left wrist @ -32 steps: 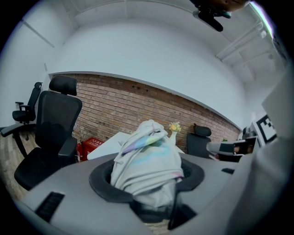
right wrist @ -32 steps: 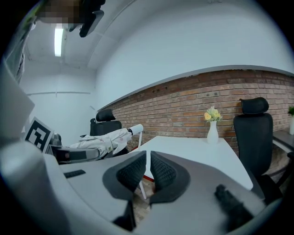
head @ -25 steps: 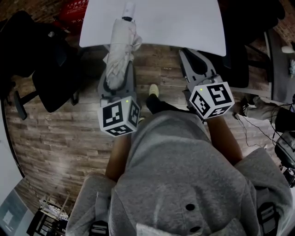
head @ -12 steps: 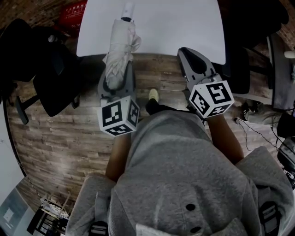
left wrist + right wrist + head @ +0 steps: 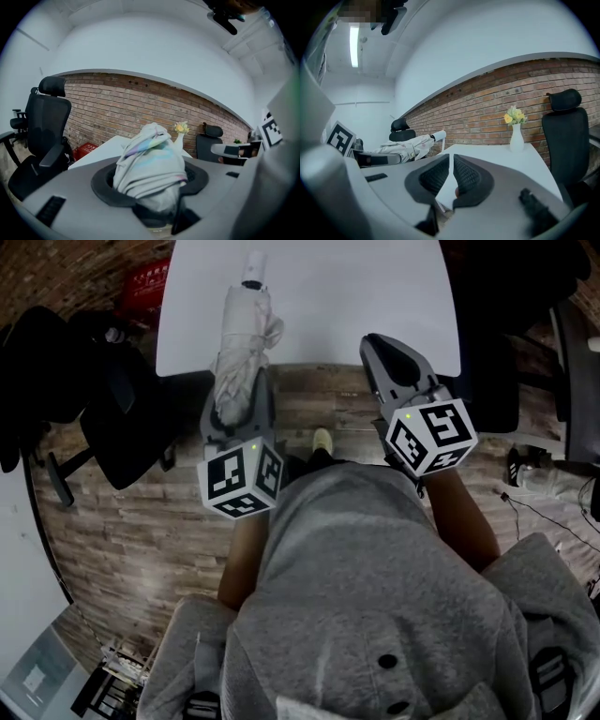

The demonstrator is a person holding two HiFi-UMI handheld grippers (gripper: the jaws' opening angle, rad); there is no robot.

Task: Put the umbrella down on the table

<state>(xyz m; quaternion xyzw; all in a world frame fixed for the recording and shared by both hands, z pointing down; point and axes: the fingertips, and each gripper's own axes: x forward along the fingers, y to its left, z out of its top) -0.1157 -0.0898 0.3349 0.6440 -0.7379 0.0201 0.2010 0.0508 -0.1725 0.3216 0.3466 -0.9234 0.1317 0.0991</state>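
A folded white umbrella (image 5: pixel 246 334) lies lengthwise in my left gripper (image 5: pixel 238 382), whose jaws are shut around its cloth bundle. Its white tip end reaches out over the white table (image 5: pixel 328 296), held above the surface. In the left gripper view the umbrella (image 5: pixel 150 161) fills the space between the jaws of the left gripper (image 5: pixel 151 185). To the right, my right gripper (image 5: pixel 377 343) hovers at the table's near edge. The right gripper view shows this right gripper (image 5: pixel 451 158) shut, with nothing between its black pads.
A white vase with yellow flowers (image 5: pixel 515 133) stands at the table's far end by a brick wall. Black office chairs stand left (image 5: pixel 117 418) and right (image 5: pixel 492 381) of the table. A red crate (image 5: pixel 145 282) sits on the wooden floor at the far left.
Both grippers have moved forward toward the table. The umbrella now reaches farther over the tabletop, and the right gripper's tip has reached the table's edge.
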